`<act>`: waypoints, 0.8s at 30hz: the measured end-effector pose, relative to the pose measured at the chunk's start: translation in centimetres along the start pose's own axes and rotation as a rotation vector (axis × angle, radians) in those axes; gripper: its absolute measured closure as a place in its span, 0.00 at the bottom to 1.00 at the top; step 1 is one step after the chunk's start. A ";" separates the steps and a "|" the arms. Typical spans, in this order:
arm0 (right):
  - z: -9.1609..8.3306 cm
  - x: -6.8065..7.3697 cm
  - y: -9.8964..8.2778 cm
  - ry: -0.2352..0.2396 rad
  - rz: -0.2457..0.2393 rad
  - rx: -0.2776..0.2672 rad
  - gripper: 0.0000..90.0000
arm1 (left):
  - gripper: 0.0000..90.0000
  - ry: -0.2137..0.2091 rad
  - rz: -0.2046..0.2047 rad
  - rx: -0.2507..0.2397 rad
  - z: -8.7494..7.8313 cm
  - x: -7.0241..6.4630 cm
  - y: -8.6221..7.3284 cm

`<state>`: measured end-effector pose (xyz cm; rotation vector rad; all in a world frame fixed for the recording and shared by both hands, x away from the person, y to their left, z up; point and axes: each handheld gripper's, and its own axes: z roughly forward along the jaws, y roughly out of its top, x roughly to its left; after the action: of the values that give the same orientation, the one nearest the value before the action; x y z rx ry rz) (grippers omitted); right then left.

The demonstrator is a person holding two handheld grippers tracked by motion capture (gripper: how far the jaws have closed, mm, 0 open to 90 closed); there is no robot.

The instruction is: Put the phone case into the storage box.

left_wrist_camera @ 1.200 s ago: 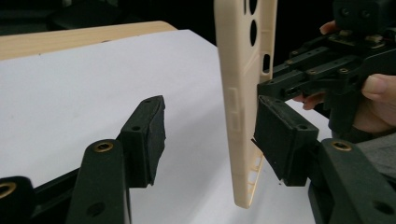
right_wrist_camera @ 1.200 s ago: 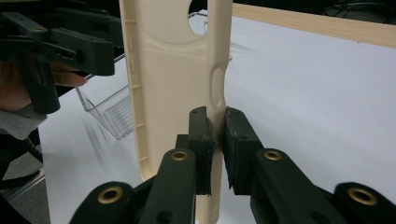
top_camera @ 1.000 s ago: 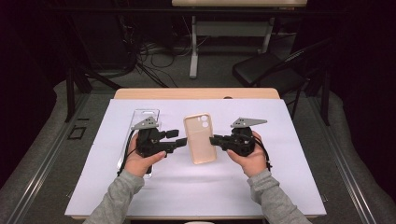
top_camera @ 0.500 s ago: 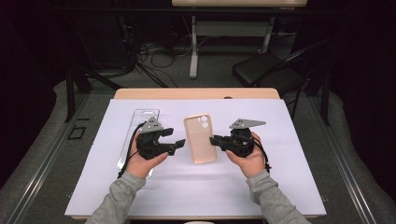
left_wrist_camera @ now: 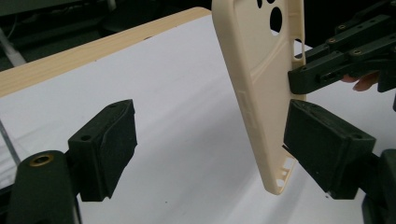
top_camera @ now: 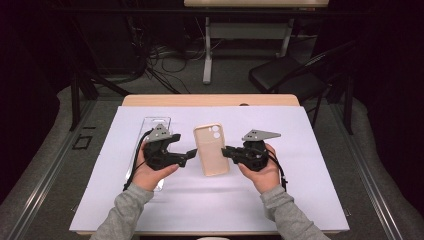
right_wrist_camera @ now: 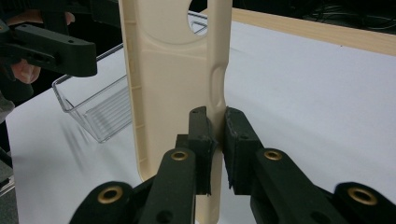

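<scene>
A beige phone case (top_camera: 212,150) hangs over the white sheet, camera holes at its far end. My right gripper (top_camera: 227,151) is shut on its right long edge; in the right gripper view the pads (right_wrist_camera: 201,135) pinch that rim (right_wrist_camera: 217,93). My left gripper (top_camera: 187,157) sits just left of the case and its jaws have just been opening. In the left gripper view they stand wide apart (left_wrist_camera: 210,144), with the case (left_wrist_camera: 261,84) upright between them, close to the right jaw and free of the left pad (left_wrist_camera: 109,149).
A clear plastic tray (top_camera: 150,127) lies on the white sheet (top_camera: 300,200) behind my left hand, also seen in the right gripper view (right_wrist_camera: 100,112). The wooden table edge (top_camera: 210,100) runs along the back. A dark chair (top_camera: 295,80) stands beyond the table.
The left gripper's jaws have opened off the case's left edge and drawn slightly left. The right gripper keeps its hold and the case has hardly moved.
</scene>
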<state>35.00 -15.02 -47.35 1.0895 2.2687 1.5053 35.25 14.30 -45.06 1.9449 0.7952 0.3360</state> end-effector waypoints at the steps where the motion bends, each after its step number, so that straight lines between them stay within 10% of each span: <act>1: 0.0 0.1 0.0 0.001 -0.001 -0.001 0.91 | 0.18 0.006 0.005 -0.002 -0.1 0.0 0.0; 24: 0.9 1.4 -0.6 0.004 -0.015 0.002 0.91 | 0.18 0.035 0.047 -0.028 -1.1 -0.5 0.7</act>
<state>34.26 -13.57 -47.94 1.0690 2.2757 1.5012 34.55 14.50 -43.88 1.9390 0.7640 0.4084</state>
